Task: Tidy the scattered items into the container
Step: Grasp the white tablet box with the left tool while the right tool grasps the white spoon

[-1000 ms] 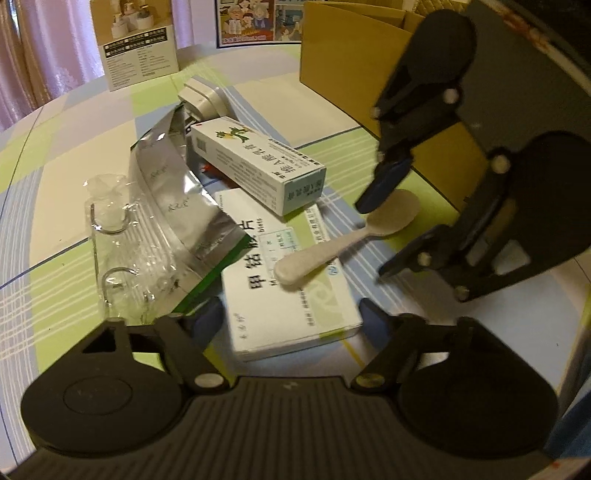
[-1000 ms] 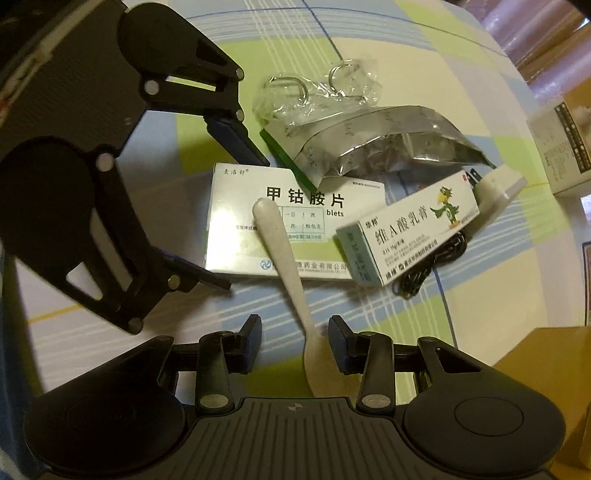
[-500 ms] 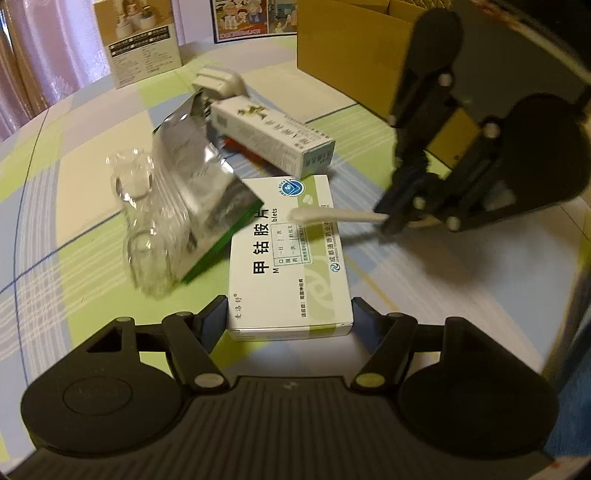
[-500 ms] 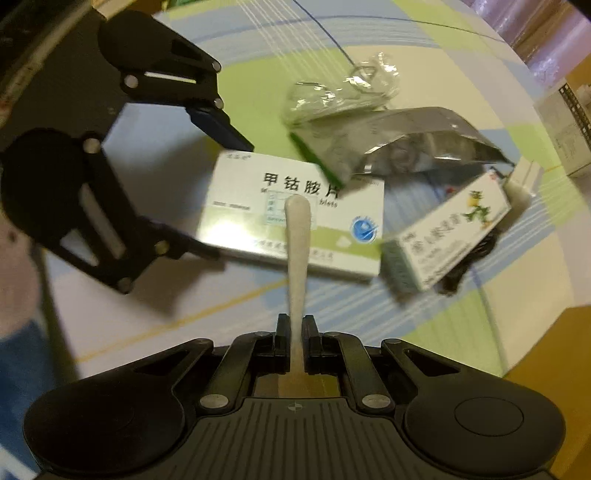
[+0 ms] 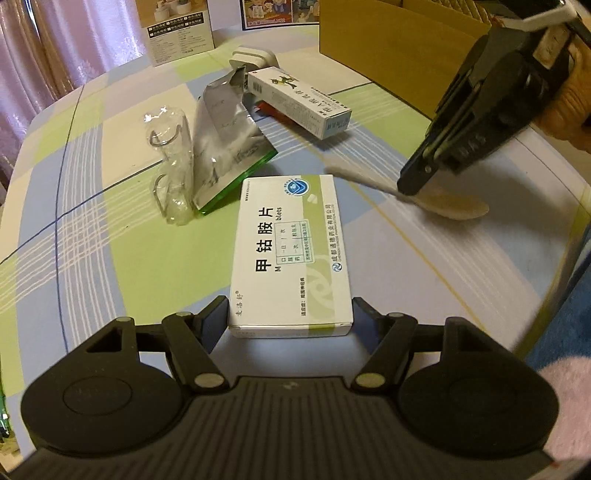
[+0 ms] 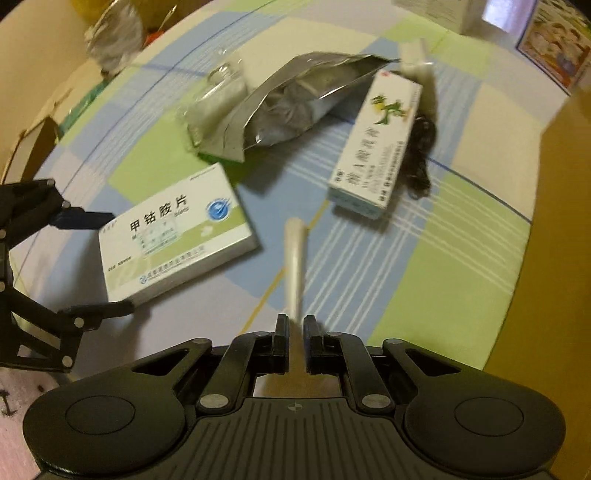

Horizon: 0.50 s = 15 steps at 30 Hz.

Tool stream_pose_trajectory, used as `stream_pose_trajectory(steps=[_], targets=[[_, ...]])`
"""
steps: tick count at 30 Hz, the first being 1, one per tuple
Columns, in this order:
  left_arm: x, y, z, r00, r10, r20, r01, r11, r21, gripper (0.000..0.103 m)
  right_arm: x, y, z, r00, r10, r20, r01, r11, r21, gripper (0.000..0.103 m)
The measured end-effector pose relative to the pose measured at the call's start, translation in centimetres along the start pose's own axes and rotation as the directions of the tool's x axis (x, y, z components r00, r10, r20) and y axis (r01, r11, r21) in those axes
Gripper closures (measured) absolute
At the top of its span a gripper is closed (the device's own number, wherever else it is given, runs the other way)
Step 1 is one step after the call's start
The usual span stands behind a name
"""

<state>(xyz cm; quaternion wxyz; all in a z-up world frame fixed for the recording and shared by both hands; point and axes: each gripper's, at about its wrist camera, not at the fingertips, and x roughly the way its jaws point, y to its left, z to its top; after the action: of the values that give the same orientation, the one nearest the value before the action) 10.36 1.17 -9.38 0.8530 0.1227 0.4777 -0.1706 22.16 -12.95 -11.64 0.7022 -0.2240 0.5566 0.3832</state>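
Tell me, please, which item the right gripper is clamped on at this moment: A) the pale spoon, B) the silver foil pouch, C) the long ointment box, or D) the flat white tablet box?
A: the right gripper has its jaws shut on the pale spoon, whose handle juts forward, while the three other items lie on the table.

Table [image 5: 110,229]: round edge, cloth in green, blue and cream checks. On it, mid-table: flat white pill box [image 5: 291,254], foil pouch [image 5: 225,136] just beside it, clear plastic bag [image 5: 173,162] with metal rings touching the pouch, long cream box [image 5: 299,103] behind. Grey plug [image 5: 251,61] and dark tangle [image 6: 419,155], probably a cord, by the cream box. Cardboard box [image 5: 388,48] at far edge, printed carton [image 5: 177,29] far left.
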Motion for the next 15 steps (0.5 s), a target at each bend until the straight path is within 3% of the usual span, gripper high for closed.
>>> stream_pose_trajectory(steps=[1, 3, 4, 5, 8, 15], targets=[[-0.1, 0.0, -0.1, 1.000, 0.004, -0.001, -0.004, 1.000, 0.000, 0.035, -0.7, 0.5, -0.5, 1.000, -0.002, 0.012, 0.002, 1.000, -0.005, 0.092], [-0.3, 0.1, -0.1, 1.000, 0.008, 0.004, -0.008, 1.000, -0.002, 0.035, -1.6, 1.0, -1.6, 1.000, -0.015, 0.015, 0.016, 0.999, -0.035, 0.072], [-0.3, 0.2, -0.1, 1.000, 0.008, 0.006, -0.008, 1.000, -0.006, 0.035, -2.1, 1.0, -2.0, 1.000, -0.023, 0.012, 0.023, 0.998, -0.054, 0.057], [-0.3, 0.2, -0.1, 1.000, 0.010, 0.010, -0.010, 1.000, -0.011, 0.034, -2.5, 1.2, -2.8, 1.000, -0.023, 0.011, 0.023, 0.997, -0.070, 0.050], [-0.5, 0.2, 0.0, 1.000, 0.020, 0.020, -0.019, 0.999, -0.026, 0.026, -2.6, 2.0, -4.6, 1.000, -0.001, -0.006, 0.001, 0.998, -0.069, 0.049], [-0.6, -0.2, 0.5, 0.999, 0.033, 0.026, -0.032, 0.999, -0.019, 0.023, -1.1, 4.0, -5.6, 0.999, -0.034, 0.007, 0.035, 0.993, -0.112, 0.049]])
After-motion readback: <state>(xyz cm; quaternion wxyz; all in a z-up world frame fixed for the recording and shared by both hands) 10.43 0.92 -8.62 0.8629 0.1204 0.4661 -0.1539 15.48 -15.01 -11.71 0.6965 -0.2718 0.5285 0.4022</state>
